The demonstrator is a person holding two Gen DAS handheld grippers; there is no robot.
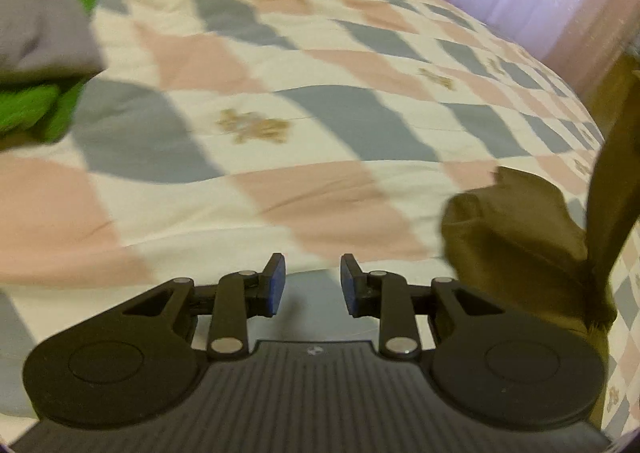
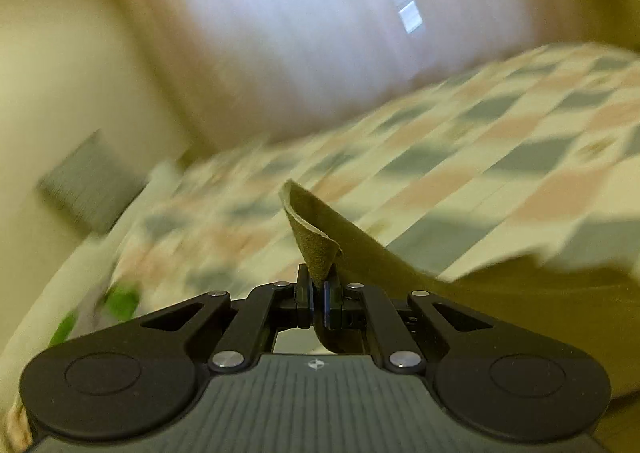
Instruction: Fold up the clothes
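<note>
Barely started: right gripper pinching olive cloth, left gripper open and empty, nothing folded yet.

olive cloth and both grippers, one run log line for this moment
left gripper: open, holds nothing | right gripper: shut on olive cloth | olive cloth: partly lifted over quilt | fold: not done

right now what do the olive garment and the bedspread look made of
Olive garment: seemingly a soft, matte, fleece-like knit; the edge pinched in the right gripper looks nubby and curls limply. Bedspread: likely matte quilted cotton, with printed diamonds and puffy creases; blur leaves both uncertain.
</note>
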